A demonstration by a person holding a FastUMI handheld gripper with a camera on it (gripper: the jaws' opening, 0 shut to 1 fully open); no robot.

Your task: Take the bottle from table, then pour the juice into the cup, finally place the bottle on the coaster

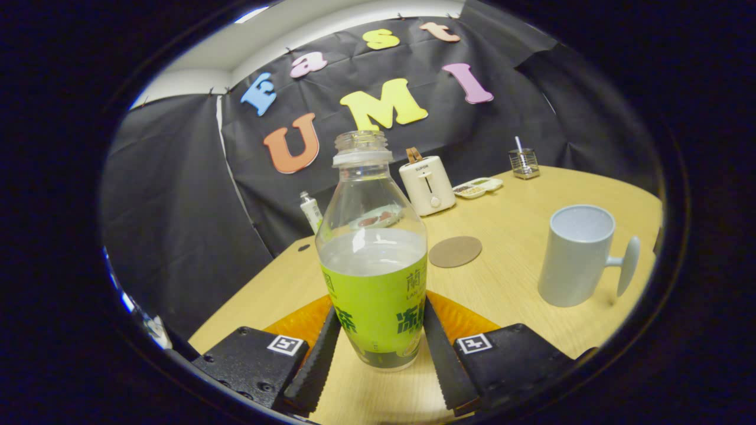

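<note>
My tongs clamp the uncapped bottle at lower centre, both fingers pressing its label; pouring into the cup at right and parking on the coaster remain.

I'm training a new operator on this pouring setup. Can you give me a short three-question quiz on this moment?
1. True or false: the bottle has its cap on.
2. Where does the coaster lie? A) under the bottle; B) on the table beyond the fingers, between the bottle and the cup; C) on top of the toaster.
3. Fill in: the gripper has one finger at each side of the bottle's ____ part.

Key
1. False: the neck is open, no cap.
2. B.
3. Lower, labelled part; the fingers flank it closely, but whether both press on it cannot be told.
</note>
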